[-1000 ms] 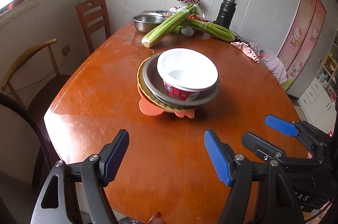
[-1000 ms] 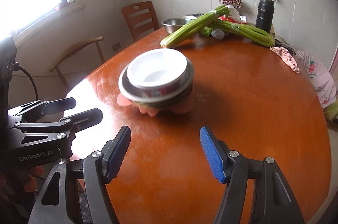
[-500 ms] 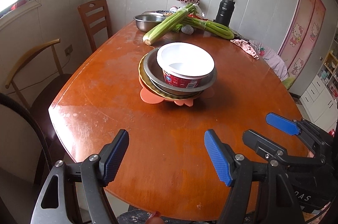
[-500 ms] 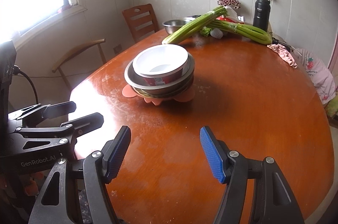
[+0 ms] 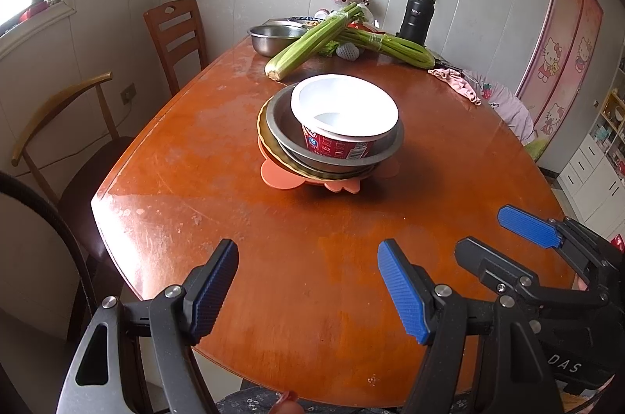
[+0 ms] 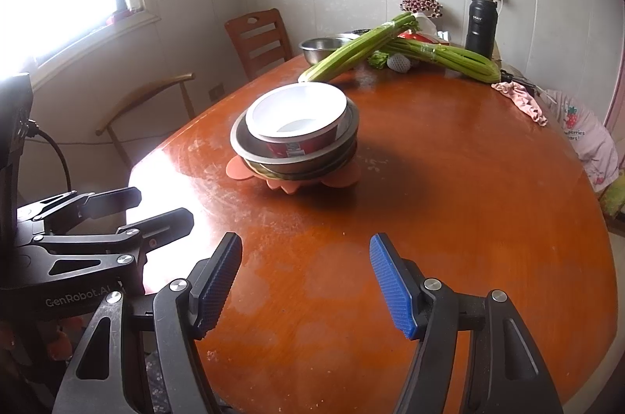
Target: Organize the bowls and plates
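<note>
A white bowl with a red printed wall (image 5: 345, 117) (image 6: 299, 119) sits in a steel dish (image 5: 287, 131) (image 6: 242, 146), on a yellowish plate (image 5: 269, 144) and an orange flower-shaped plate (image 5: 279, 175) (image 6: 238, 168), stacked mid-table. My left gripper (image 5: 308, 285) is open and empty above the near table edge, well short of the stack. My right gripper (image 6: 304, 281) is open and empty, also near the front edge. Each gripper shows in the other's view: the right (image 5: 508, 238), the left (image 6: 156, 207).
The wooden table (image 5: 312, 277) holds a steel bowl (image 5: 275, 39), two celery bunches (image 5: 312, 43), a black flask (image 5: 416, 13) and a pink cloth (image 5: 455, 82) at the far end. Two wooden chairs (image 5: 175, 39) stand at the left.
Both grippers have pulled back toward the near table edge and away from the stack. Both have stayed open. The stack has not moved.
</note>
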`<action>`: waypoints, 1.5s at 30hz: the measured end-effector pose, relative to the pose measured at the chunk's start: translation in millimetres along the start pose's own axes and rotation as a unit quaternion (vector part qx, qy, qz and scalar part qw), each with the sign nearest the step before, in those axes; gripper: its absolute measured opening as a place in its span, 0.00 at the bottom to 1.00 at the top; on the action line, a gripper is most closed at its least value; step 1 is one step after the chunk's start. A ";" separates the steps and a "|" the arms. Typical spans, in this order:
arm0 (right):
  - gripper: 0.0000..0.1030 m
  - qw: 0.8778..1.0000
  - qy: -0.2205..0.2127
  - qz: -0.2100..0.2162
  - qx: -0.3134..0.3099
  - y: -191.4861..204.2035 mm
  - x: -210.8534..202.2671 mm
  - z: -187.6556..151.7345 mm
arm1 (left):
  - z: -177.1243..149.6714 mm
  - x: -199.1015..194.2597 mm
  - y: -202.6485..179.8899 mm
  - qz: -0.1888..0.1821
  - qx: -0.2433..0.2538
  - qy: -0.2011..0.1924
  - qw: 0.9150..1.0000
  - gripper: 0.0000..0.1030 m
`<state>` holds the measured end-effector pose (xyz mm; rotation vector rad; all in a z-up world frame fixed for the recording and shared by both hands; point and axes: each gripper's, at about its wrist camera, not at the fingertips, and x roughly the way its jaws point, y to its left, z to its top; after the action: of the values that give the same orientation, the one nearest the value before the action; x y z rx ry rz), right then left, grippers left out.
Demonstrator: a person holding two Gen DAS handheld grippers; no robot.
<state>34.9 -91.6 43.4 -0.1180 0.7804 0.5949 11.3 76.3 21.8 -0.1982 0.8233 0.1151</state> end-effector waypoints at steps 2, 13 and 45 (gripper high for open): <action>0.68 1.000 0.000 0.001 0.002 -0.3 0.1 0.2 | 0.4 0.7 0.0 0.000 0.001 0.001 1.000 0.71; 0.68 1.000 -0.002 -0.002 0.008 -1.8 -1.0 -0.6 | -1.7 2.5 -4.2 -0.001 0.005 0.001 1.000 0.71; 0.68 1.000 0.013 0.001 0.013 -8.0 9.3 -5.4 | 2.1 13.0 -10.8 0.014 0.016 0.013 1.000 0.71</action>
<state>41.0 -95.6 32.2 -0.1008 0.8141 0.5858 23.4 66.5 15.1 -0.1587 0.8525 0.1269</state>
